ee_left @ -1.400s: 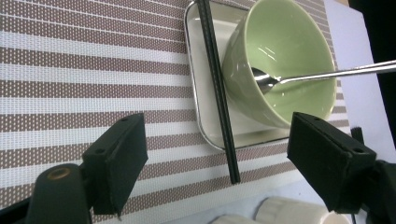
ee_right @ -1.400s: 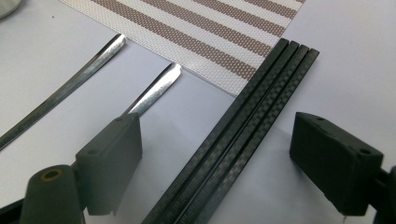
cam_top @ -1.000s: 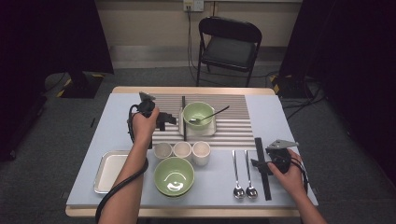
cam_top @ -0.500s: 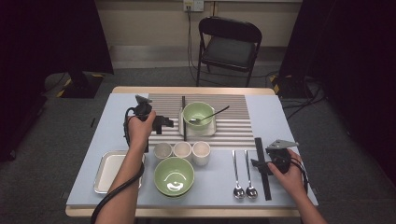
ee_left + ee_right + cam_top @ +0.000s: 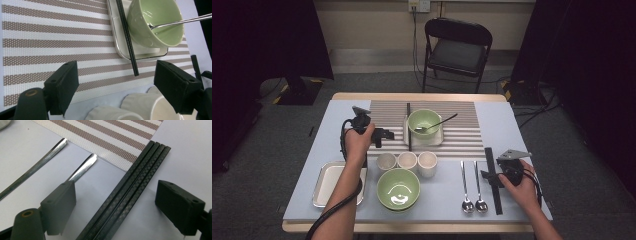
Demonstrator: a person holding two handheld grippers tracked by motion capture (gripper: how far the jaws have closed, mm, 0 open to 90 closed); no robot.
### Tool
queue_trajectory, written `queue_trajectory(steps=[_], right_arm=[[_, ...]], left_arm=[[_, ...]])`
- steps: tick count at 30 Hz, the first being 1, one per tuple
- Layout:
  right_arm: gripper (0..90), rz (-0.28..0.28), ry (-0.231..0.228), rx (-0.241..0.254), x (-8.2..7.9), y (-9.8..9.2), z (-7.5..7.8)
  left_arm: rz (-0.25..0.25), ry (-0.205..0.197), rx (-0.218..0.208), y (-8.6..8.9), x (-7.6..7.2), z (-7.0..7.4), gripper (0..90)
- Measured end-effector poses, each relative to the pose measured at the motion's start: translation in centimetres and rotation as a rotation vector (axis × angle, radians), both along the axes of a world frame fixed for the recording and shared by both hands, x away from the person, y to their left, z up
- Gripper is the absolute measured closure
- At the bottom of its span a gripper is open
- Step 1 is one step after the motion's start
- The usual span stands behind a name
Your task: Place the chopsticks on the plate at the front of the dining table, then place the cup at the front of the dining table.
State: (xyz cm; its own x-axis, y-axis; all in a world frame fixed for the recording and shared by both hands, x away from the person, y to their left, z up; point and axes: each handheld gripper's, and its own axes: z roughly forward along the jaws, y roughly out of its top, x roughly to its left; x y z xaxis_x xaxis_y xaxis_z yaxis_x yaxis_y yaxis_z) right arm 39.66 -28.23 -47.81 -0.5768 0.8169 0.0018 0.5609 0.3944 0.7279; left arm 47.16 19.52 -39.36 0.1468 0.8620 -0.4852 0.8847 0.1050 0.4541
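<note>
Left gripper [image 5: 384, 135] is seen drawn back to the left, away from the green bowl [image 5: 424, 121] it was close beside a second ago; the bowl with its spoon [image 5: 438, 123] rests on the small white tray [image 5: 438, 140] on the striped mat [image 5: 462, 131]. This is judged a withdrawal after placement there, or a re-aim toward the black chopsticks [image 5: 126, 32] lying against the tray's left edge.

Left fingers [image 5: 62, 87]: spread wide, nothing between them; they are held low over the mat, pointing right, with the three white cups [image 5: 407, 161] just near of them.

Right gripper [image 5: 492, 175] is unchanged at the right near part of the desk [image 5: 512, 125]. Its fingers [image 5: 58, 206] are spread, straddling a bundle of black chopsticks [image 5: 130, 192] without touching; two spoons [image 5: 473, 185] lie just left.
</note>
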Motion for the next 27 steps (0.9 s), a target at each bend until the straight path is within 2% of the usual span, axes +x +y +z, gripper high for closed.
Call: queue_trajectory(steps=[13,27], right_arm=[[16.1,0.002,-0.002,-0.002,0.0,0.0,0.0],[16.1,0.0,0.001,0.001,0.0,0.0,0.0]], left_arm=[[0.004,0.0,-0.01,0.8,-0.6,-0.2,19.6],[-0.005,0.002,-0.003,1.8,-1.5,-0.6,19.6]])
